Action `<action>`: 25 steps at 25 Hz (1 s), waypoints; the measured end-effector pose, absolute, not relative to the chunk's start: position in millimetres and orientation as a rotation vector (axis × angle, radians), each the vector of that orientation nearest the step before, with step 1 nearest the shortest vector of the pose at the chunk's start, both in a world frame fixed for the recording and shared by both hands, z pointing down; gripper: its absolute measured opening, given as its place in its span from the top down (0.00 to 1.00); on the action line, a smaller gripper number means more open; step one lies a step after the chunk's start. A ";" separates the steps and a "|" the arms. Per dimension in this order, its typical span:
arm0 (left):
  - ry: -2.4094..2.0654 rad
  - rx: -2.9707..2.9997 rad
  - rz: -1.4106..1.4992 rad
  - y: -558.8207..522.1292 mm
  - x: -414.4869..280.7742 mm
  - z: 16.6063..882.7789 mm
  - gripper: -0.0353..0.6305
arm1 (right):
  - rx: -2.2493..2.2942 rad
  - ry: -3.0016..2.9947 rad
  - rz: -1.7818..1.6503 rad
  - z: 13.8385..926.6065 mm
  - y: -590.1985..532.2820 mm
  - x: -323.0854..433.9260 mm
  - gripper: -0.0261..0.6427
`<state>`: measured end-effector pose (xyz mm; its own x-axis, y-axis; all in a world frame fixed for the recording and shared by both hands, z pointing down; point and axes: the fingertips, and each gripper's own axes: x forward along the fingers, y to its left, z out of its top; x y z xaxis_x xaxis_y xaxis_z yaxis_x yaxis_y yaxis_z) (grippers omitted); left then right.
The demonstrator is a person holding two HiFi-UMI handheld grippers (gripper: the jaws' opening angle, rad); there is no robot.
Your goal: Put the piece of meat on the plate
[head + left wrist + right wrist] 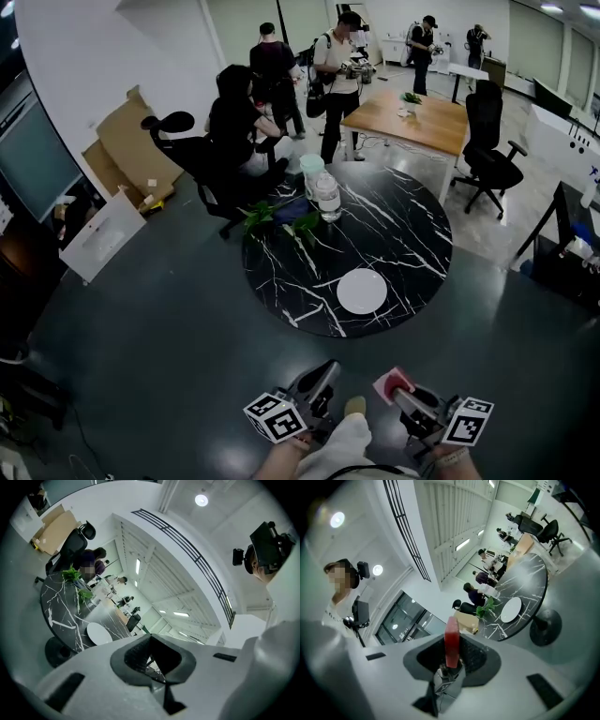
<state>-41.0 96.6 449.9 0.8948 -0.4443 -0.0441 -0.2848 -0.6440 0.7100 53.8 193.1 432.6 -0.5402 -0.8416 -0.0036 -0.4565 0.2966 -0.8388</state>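
Note:
A red slab of meat (pixel 394 383) stands on edge between the pads of my right gripper (pixel 400 392), which is shut on it low in the head view, well short of the table. In the right gripper view the meat (pixel 451 639) sticks up out of the dark pads. The white plate (pixel 362 291) lies bare on the near side of the round black marble table (pixel 403 225); it also shows small in both gripper views as the plate (pixel 98 633) and the plate (pixel 510 610). My left gripper (pixel 322 375) hangs beside the right one, shut, with nothing in it.
At the table's far side stand a water bottle (pixel 326 195), a pale cup (pixel 311 166) and green leaves (pixel 279 221). A person sits in an office chair (pixel 187 150) just behind. A wooden table (pixel 422 120), another chair (pixel 487 159) and several standing people are farther back.

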 end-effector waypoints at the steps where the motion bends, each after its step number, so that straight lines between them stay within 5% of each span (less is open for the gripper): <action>1: -0.520 2.306 -0.278 86.0 -35.5 448.8 0.93 | -1.168 2.119 -1.158 434.3 183.1 59.2 0.83; 25: -0.586 2.222 -0.302 -90.9 3.6 481.1 0.93 | -1.218 2.214 -1.313 465.8 -2.2 100.9 0.83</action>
<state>3.6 -90.9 481.1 0.8641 -0.5028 -0.0246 -0.3115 -0.5724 0.7585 100.9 -2.2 465.8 -0.5992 -0.7844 0.1604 -0.5169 0.2261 -0.8257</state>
